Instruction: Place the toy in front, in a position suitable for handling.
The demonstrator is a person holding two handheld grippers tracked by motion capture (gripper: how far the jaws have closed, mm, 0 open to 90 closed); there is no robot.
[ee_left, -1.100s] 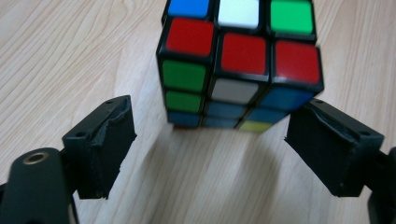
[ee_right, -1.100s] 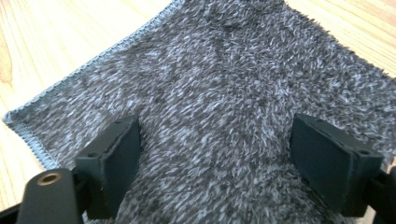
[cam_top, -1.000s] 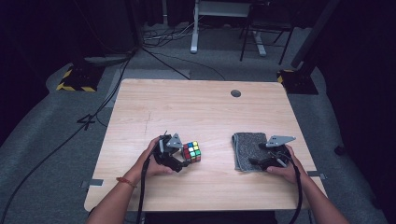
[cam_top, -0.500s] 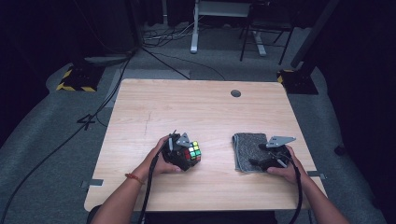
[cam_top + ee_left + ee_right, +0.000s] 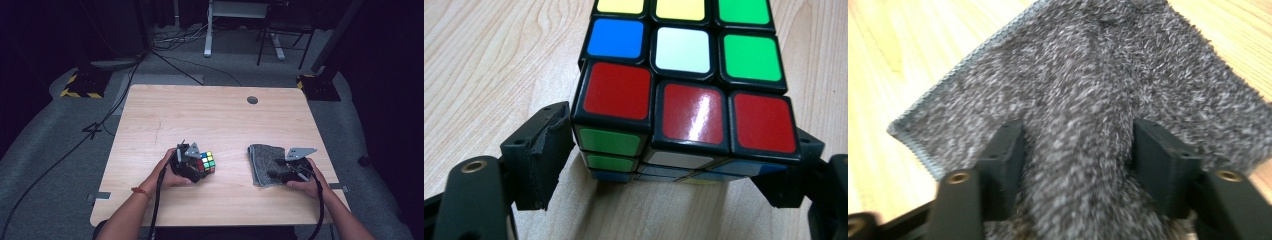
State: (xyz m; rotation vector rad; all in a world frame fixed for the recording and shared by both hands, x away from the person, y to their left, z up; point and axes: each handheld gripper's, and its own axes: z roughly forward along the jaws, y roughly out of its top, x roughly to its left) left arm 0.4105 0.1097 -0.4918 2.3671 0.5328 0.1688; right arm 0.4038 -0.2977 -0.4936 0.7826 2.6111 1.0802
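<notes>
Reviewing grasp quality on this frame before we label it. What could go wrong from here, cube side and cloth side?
1. The left gripper has just been closing around the puzzle cube, gripping only its lowest layer; that layer may twist or the cube may tip when lifted.
2. The right gripper has just been closing on a raised ridge of the grey cloth. That narrow pinch might slip out, or the cloth may drag across the table.

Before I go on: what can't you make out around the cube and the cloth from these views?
- Cube: far face cut off by the left gripper view's top edge; underside hidden by the cube itself.
- Left gripper: whether its pads press the cube; right pad tucked behind the cube's corner.
- Cloth: blurred in the right gripper view; ridge hides pad contact.
</notes>
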